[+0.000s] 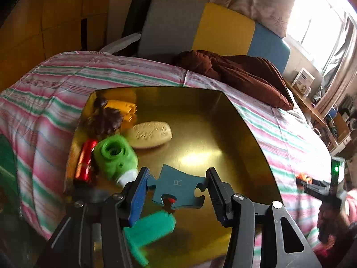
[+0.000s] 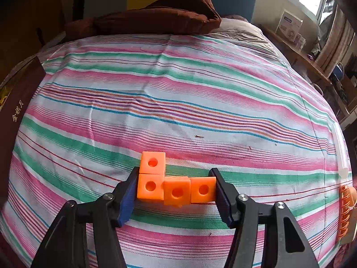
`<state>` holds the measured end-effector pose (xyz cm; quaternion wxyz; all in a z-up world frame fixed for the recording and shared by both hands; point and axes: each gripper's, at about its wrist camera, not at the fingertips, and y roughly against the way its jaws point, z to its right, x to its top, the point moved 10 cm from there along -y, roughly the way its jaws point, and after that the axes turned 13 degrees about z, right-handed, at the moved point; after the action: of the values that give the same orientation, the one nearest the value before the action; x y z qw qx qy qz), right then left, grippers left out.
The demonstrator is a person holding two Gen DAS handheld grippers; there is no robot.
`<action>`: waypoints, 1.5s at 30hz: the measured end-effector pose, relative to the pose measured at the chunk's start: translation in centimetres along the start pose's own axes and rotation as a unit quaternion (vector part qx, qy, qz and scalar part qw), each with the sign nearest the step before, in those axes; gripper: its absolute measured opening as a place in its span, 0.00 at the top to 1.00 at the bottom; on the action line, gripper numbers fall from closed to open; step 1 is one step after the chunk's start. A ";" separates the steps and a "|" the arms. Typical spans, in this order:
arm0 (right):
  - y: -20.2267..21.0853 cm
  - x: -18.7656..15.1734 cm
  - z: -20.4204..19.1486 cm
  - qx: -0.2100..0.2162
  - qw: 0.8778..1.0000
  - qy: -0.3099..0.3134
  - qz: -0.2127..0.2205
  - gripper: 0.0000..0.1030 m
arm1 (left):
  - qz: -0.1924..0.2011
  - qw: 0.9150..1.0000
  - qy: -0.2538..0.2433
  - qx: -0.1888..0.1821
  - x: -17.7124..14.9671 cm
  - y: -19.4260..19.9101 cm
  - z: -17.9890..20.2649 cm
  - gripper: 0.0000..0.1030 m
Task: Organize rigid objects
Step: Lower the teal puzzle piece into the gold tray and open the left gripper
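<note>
bedspread (image 2: 200, 93): striped | brown cushion (image 2: 156, 15): far end | box (image 2: 289, 25): window ledge

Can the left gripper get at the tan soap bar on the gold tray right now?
Probably not yet. The left gripper is shut on a teal puzzle piece, so its jaws are occupied. The path to the soap bar across the tray otherwise looks free.

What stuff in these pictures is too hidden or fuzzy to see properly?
- Left wrist view: the teal green toy is smeared by motion blur and partly behind the left gripper fingers, so its shape is unclear.
- Left wrist view: the red shiny thing is half hidden behind the green toy.
- Right wrist view: the orange clip is cut off by the picture's right edge.
</note>
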<state>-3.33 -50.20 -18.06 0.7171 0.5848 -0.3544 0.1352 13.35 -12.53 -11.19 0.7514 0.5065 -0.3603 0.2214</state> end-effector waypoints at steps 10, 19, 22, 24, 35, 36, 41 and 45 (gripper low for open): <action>-0.1 0.0 -0.1 -0.001 1.000 0.002 -0.001 0.42 | -0.037 0.996 -0.072 0.032 0.2 -6.3 0.4 0.49; -0.1 0.0 -0.1 -0.006 1.000 0.008 -0.003 0.42 | -0.072 0.992 -0.083 0.067 -0.6 -8.7 -1.3 0.48; 0.0 0.0 -0.1 -0.008 1.000 0.012 -0.002 0.42 | -0.063 0.991 -0.087 0.078 -0.3 -8.5 -1.8 0.42; 0.1 -0.1 -0.2 -0.010 1.000 0.014 -0.001 0.42 | -0.058 0.990 -0.092 0.086 -0.1 -8.3 -1.9 0.35; 0.4 -0.1 -0.4 -0.019 0.999 0.027 0.004 0.42 | 0.036 0.993 -0.084 0.077 2.8 -2.3 -0.7 0.30; 0.4 -0.1 -0.4 -0.020 0.999 0.029 0.004 0.42 | 0.045 0.993 -0.083 0.076 3.0 -1.5 -0.6 0.29; 0.7 0.0 -0.6 -0.025 0.999 0.035 0.007 0.42 | 0.077 0.990 -0.081 0.090 3.4 2.4 -2.3 0.28; 0.8 0.0 -0.7 -0.026 0.999 0.041 0.008 0.42 | 0.093 0.985 -0.067 0.133 3.3 5.6 -6.5 0.26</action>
<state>-3.53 -49.36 -17.52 0.7448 0.5567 -0.3334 0.1554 13.62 -4.50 -6.79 0.6278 0.5799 -0.4228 0.3014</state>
